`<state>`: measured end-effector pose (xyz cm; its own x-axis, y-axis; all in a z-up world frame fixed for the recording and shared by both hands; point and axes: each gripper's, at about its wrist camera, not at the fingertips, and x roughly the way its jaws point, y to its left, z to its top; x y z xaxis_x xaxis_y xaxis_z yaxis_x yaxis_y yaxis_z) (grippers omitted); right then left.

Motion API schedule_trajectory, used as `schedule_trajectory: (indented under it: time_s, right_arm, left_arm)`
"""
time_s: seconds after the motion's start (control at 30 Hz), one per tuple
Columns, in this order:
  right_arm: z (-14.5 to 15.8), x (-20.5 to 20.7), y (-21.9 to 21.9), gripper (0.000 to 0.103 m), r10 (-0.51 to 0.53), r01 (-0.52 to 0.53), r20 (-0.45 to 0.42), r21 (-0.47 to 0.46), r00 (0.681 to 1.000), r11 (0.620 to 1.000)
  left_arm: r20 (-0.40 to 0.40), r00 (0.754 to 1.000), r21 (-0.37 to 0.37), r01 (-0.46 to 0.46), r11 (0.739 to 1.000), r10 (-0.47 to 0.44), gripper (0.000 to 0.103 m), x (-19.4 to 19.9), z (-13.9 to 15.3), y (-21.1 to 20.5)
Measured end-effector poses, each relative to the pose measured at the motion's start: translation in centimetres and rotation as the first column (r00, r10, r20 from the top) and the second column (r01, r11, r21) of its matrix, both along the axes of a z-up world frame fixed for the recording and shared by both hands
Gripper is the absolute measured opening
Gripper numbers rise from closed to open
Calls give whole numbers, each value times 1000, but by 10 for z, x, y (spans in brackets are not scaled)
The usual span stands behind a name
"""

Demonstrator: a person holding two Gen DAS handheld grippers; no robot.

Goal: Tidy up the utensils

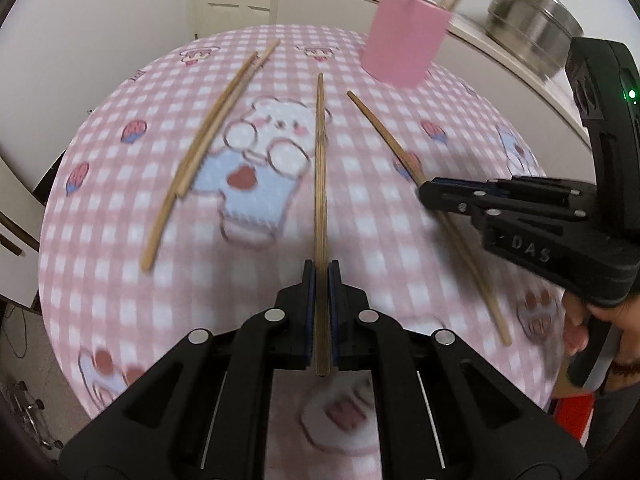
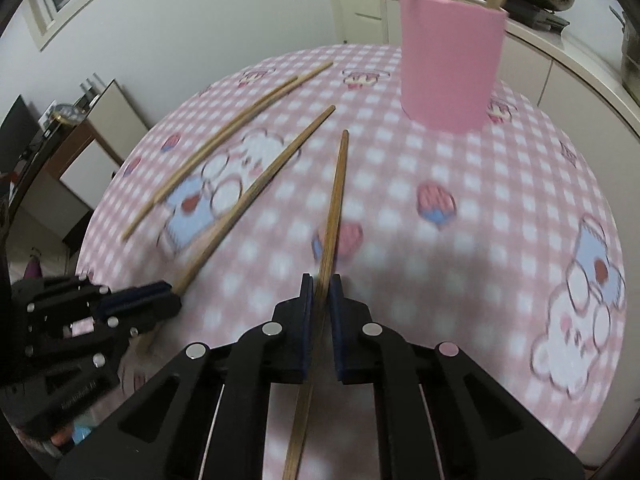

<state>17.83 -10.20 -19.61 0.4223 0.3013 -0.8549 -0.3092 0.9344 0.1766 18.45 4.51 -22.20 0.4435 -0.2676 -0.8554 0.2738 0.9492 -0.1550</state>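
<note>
Both jaws clenched on chopsticks, left chopstick (image 1: 320,184) and right chopstick (image 2: 332,216) toward pink cup (image 2: 450,60).

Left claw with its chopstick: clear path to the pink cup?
Probably yes. The left claw is shut on a chopstick, and only bare tablecloth lies ahead toward the pink cup. Chopsticks already in the cup may crowd the opening.
</note>
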Motion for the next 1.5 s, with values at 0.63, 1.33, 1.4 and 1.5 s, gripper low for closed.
schedule_trajectory:
  time_s: [0.63, 1.33, 1.4, 1.5]
  right_arm:
    - [10, 17, -20, 25, -39, 38, 31, 39, 999, 999]
    - [0, 65, -26, 25, -22, 22, -3, 51, 1000, 998]
    - [-1, 67, -22, 25, -17, 18, -4, 38, 1000, 999]
    - [-1, 69, -16, 25, -8, 8, -1, 12, 1000, 1000]
  left_arm:
    - [-30, 999, 31, -14, 999, 15, 8, 29, 14, -41]
    - [35, 999, 135, 10, 991, -14, 29, 119, 1, -74]
    - [44, 999, 139, 18, 990, -24, 16, 120, 2, -77]
    - [50, 998, 139, 21, 990, -28, 6, 120, 2, -78]
